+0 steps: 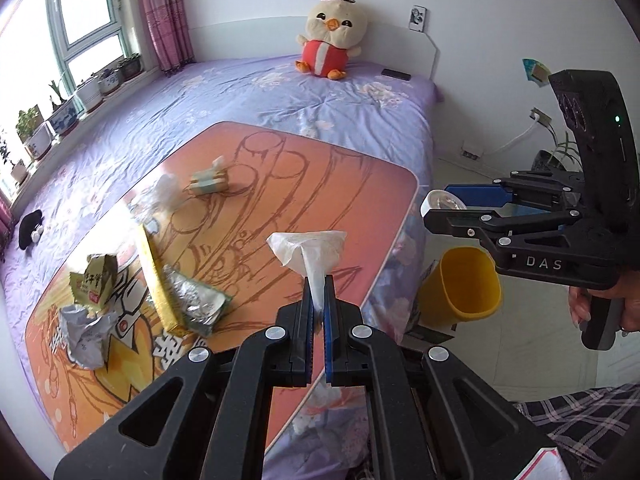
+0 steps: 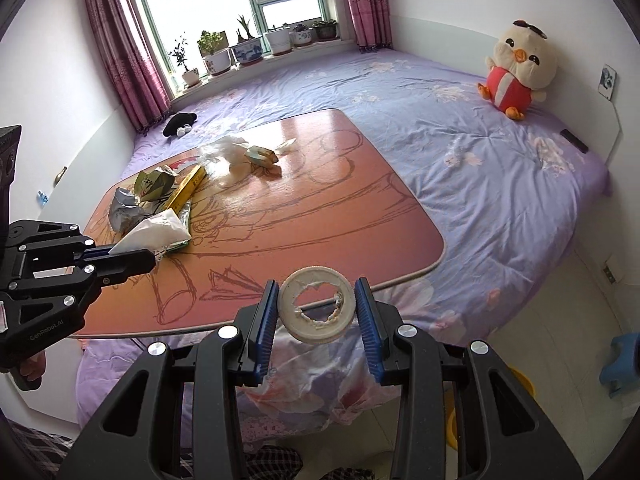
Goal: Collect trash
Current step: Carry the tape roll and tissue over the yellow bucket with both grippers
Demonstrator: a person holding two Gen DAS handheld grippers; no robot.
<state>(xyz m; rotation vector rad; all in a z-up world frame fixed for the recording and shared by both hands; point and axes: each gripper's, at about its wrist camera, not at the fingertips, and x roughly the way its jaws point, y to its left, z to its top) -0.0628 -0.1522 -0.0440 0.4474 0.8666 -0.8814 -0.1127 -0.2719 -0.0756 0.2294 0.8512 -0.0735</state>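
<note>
My left gripper (image 1: 318, 312) is shut on a white crumpled tissue (image 1: 316, 252) and holds it above the orange table's (image 1: 300, 184) near edge; it also shows in the right wrist view (image 2: 132, 258). My right gripper (image 2: 318, 308) is shut on a white plastic ring lid (image 2: 316, 305) off the table's front edge; it shows in the left wrist view (image 1: 444, 208) above a yellow bin (image 1: 460, 292) on the floor. On the table lie a foil wrapper (image 1: 86, 330), a green snack bag (image 1: 94, 284), a yellow box (image 1: 158, 280), a silver packet (image 1: 196, 304), a clear bag (image 1: 160, 194) and a small carton (image 1: 208, 182).
The table stands on a purple bed (image 1: 320, 108) with a chick plush (image 1: 332, 36), a black phone (image 1: 396, 75) and a black item (image 1: 30, 228). Potted plants (image 2: 248, 46) line the windowsill. A blue stool (image 2: 620, 364) stands on the floor.
</note>
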